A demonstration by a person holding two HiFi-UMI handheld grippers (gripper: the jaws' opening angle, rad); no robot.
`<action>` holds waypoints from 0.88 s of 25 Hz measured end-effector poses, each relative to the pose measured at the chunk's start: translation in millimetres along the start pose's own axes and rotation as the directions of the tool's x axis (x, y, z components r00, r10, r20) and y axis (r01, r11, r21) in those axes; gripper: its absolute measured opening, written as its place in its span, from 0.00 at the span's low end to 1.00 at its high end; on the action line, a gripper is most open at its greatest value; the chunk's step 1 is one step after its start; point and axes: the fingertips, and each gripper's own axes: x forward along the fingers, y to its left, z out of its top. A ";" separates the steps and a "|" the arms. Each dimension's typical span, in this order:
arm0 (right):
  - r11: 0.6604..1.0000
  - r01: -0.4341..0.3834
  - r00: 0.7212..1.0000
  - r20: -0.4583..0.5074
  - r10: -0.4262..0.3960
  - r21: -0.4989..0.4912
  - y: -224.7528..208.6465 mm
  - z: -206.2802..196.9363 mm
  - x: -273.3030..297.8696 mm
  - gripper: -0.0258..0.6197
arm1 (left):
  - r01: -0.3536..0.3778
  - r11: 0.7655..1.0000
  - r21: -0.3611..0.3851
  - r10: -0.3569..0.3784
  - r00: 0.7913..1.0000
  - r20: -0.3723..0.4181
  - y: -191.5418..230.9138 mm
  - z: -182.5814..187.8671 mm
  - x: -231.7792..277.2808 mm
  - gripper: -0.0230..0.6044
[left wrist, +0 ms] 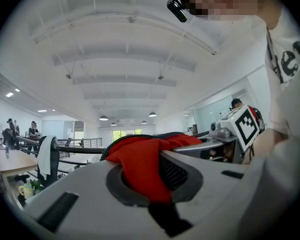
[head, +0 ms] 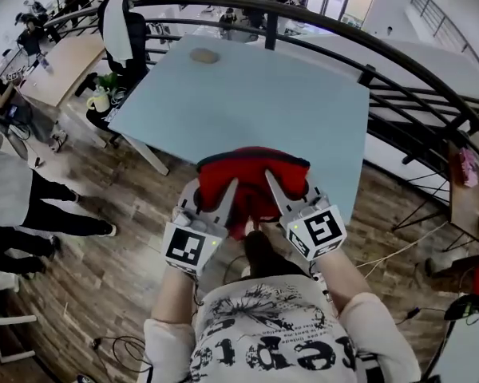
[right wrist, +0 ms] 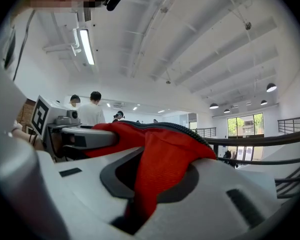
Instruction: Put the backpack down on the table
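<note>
A red backpack (head: 251,178) with a dark zip hangs in the air between my two grippers, just short of the near edge of the pale blue table (head: 247,94). My left gripper (head: 223,194) is shut on red fabric at the pack's left side. My right gripper (head: 275,188) is shut on fabric at its right side. In the left gripper view the red backpack (left wrist: 140,159) is pinched between the grey jaws, and the right gripper's marker cube (left wrist: 245,126) shows beyond it. In the right gripper view the red backpack (right wrist: 165,164) fills the jaw gap.
A small round brownish object (head: 204,55) lies at the table's far end. A black railing (head: 367,38) curves behind the table. A chair (head: 124,30) with a white cloth, a wooden desk (head: 60,66) and people's legs (head: 56,214) stand at the left. Cables trail on the wooden floor.
</note>
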 end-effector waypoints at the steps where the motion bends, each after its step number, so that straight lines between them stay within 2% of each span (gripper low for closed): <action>1: 1.000 -0.003 1.000 -0.002 0.003 -0.004 -5.3 -0.7 11.7 0.10 | -0.005 1.000 0.002 0.005 1.000 0.005 10.7 -1.8 7.5 0.10; 7: 0.999 -0.020 1.000 0.003 0.020 -0.030 -49.6 -6.0 94.3 0.10 | -0.013 1.000 -0.015 0.013 1.000 -0.013 82.5 -12.7 66.3 0.10; 14: 1.000 0.016 1.000 0.022 -0.016 -0.016 -117.2 -5.6 169.3 0.10 | -0.008 1.000 0.026 0.008 1.000 0.011 149.0 -12.9 147.7 0.10; 22: 0.994 0.109 0.994 0.011 -0.109 -0.029 -191.3 -2.8 241.6 0.10 | 0.081 0.996 0.030 -0.082 0.996 0.044 211.1 -12.0 238.6 0.10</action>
